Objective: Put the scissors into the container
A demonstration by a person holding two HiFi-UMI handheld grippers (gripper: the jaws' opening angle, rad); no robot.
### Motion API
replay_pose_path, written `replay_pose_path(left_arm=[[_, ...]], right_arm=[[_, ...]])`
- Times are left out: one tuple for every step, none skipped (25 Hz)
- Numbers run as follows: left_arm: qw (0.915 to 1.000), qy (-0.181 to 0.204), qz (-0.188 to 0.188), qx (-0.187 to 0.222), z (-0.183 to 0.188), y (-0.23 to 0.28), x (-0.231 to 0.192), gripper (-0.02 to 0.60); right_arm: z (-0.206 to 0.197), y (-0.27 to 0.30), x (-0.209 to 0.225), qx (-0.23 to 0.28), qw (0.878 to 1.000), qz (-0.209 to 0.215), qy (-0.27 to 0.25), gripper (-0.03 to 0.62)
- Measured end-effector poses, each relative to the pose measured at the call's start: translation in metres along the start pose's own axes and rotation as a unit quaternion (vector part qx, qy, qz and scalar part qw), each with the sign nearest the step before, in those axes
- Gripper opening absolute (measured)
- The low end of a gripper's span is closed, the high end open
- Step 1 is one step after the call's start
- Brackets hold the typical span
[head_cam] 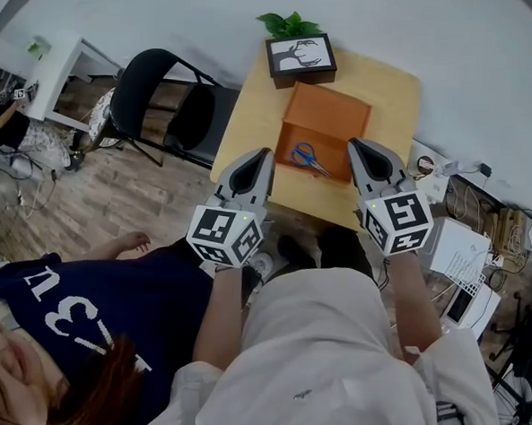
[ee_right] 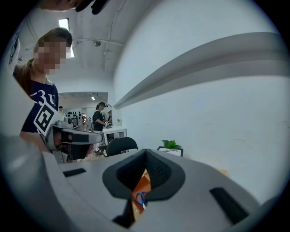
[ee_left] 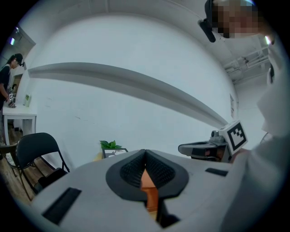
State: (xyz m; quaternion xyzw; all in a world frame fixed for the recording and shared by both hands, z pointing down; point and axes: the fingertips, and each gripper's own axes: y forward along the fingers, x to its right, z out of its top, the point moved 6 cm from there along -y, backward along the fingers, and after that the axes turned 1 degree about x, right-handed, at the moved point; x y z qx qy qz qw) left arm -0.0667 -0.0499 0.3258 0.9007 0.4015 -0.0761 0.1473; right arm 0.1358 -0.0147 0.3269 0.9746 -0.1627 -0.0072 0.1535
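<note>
Scissors already in container. My left claw, right claw both pinched together, empty. Risk: I poke in, knock container off bench.

Low centre in the left gripper view, the left gripper's pressed-together jaws leave a slit showing only an orange sliver of the container. The same gap in the right gripper view reveals just the scissors' blue handles. In the head view a person is cut off at lower left, and the clutter at the right edge is too small to identify.
</note>
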Motion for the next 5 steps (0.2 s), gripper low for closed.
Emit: replay_pose_path(left_arm=[[1.0000,0.000,0.001,0.000,-0.0003,0.0008,0.0003,0.006],[1.0000,0.000,0.002,-0.001,-0.0010,0.0019,0.0013,0.006],[1.0000,0.000,0.002,-0.001,-0.0016,0.0032,0.0025,0.006],[1.0000,-0.001,0.002,-0.001,-0.0022,0.0046,0.0039,0.006],[1.0000,-0.001,0.002,-0.001,-0.0027,0.0062,0.0053,0.006]], right_arm=[[-0.0004,0.0001,0.0010,0.000,1.000,0.001,0.000,-0.002],[-0.0010,-0.0002,0.0023,-0.001,1.000,0.001,0.000,-0.002],[-0.0017,-0.0008,0.0037,-0.001,1.000,0.002,0.000,-0.002],[-0.0024,-0.0013,0.0054,-0.002,1.000,0.003,-0.001,-0.002],[-0.0030,-0.0018,0.0070,-0.003,1.000,0.003,-0.002,-0.002]])
